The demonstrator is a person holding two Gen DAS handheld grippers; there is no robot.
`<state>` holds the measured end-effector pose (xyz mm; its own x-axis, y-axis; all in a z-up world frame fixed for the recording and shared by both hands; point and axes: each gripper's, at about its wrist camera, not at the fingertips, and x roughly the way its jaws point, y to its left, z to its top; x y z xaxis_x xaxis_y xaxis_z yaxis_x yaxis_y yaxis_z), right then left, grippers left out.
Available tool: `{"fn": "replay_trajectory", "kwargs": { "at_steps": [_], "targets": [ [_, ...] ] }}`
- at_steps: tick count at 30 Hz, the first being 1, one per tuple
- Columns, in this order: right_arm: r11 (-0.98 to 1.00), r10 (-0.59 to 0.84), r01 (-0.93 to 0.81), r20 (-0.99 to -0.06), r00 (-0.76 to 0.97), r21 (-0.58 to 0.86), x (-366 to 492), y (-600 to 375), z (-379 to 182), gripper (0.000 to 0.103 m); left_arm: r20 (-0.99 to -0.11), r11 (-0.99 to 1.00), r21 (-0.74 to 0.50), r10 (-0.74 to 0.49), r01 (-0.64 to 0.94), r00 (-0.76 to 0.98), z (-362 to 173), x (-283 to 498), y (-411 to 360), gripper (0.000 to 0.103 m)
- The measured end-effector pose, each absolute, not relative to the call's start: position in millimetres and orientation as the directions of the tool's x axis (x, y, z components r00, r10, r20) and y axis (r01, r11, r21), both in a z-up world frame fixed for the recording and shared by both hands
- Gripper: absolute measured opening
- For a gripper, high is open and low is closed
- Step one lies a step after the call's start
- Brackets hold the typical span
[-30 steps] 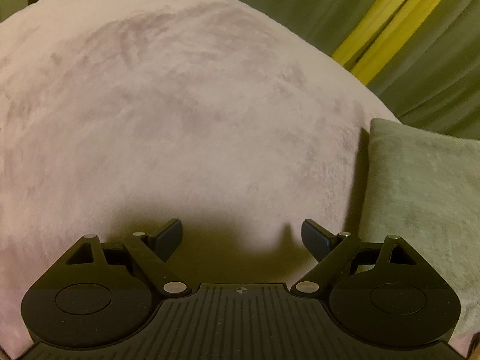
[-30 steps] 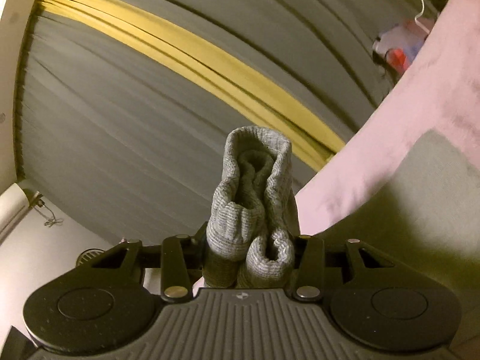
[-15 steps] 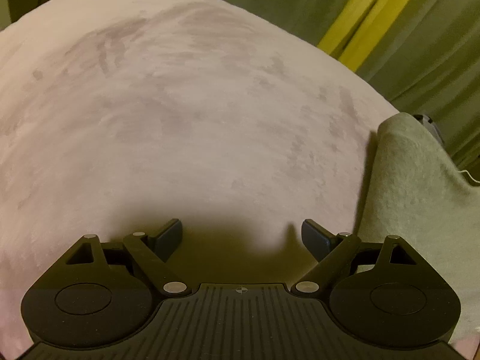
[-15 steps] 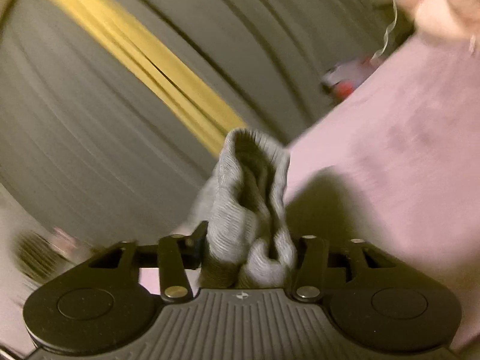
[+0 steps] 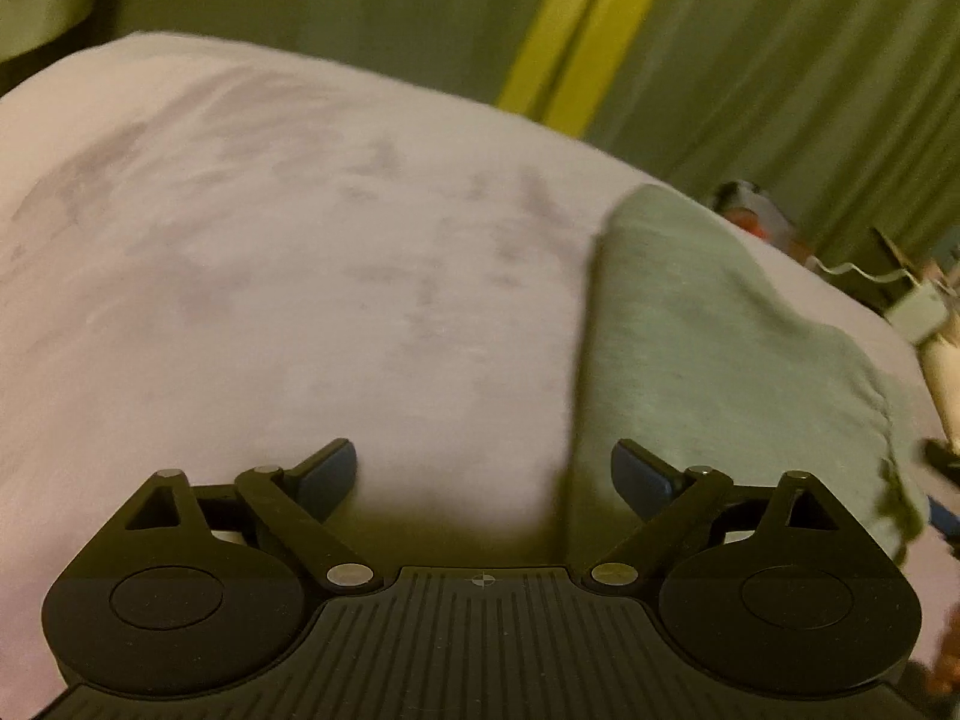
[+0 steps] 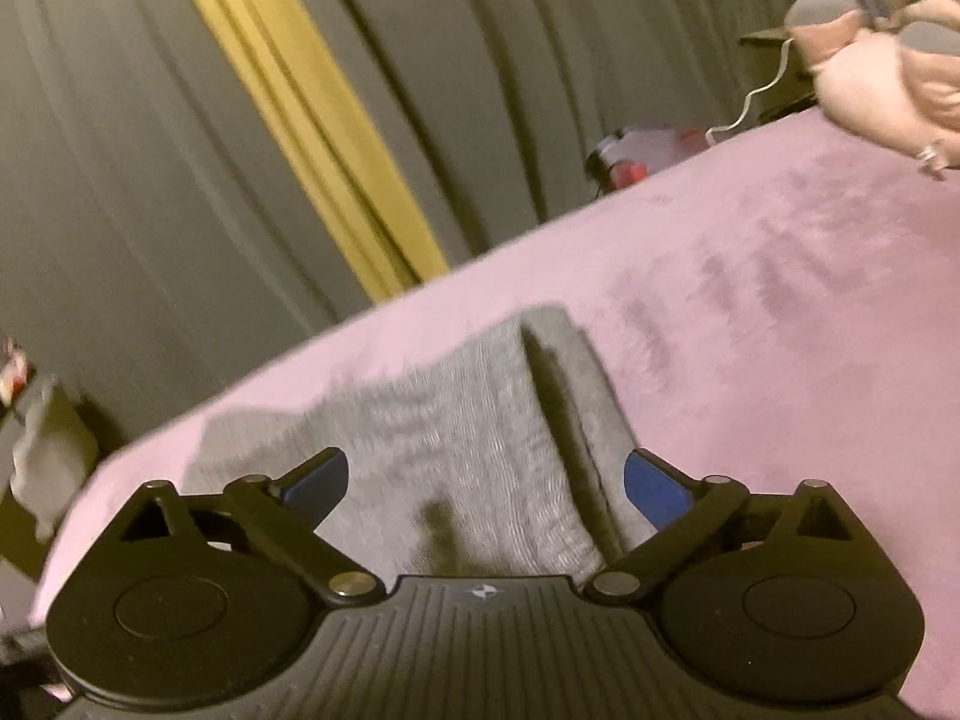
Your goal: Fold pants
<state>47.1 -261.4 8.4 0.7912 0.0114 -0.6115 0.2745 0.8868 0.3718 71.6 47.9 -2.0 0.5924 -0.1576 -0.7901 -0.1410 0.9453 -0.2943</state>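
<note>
Right gripper (image 6: 486,480) let go, jaws opening; grey pants (image 6: 456,438) now lie folded on pink bedspread (image 6: 780,312) beneath it. Left gripper (image 5: 483,471) spread wide, empty, pants just right

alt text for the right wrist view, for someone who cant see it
The right gripper hangs just above folded grey pants lying on a pink bedcover, its jaws opening with nothing clamped between them. Behind the bed hang dark curtains with a yellow stripe, and a pink plush toy sits at the far right.
</note>
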Motion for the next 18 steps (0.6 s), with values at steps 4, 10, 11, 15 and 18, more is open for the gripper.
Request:
{"fn": "replay_trajectory", "kwargs": {
  "at_steps": [4, 10, 11, 15, 18],
  "targets": [
    [0.905, 0.037, 0.304, -0.769, 0.638, 0.296, 70, -276, -42, 0.099, -0.802, 0.957, -0.275, -0.178, -0.088, 0.57, -5, 78, 33, 0.096],
    [0.837, 0.178, 0.304, -0.752, 0.634, 0.454, 68, -302, -44, 0.099, -0.816, 0.925, -0.366, -0.267, -0.101, 0.513, -20, 101, 30, 0.096],
    [0.828, 0.195, 0.304, -0.749, 0.633, 0.472, 67, -305, -45, 0.099, -0.815, 0.916, -0.387, -0.288, -0.103, 0.503, -24, 105, 29, 0.096],
    [0.816, 0.281, 0.251, -0.737, 0.614, 0.52, 75, -317, -49, 0.099, -0.788, 0.879, -0.471, -0.382, -0.073, 0.482, -33, 122, 26, 0.097],
    [0.803, 0.35, 0.203, -0.719, 0.601, 0.56, 79, -327, -51, 0.099, -0.767, 0.859, -0.51, -0.438, -0.031, 0.469, -37, 135, 21, 0.098]
  ]
}}
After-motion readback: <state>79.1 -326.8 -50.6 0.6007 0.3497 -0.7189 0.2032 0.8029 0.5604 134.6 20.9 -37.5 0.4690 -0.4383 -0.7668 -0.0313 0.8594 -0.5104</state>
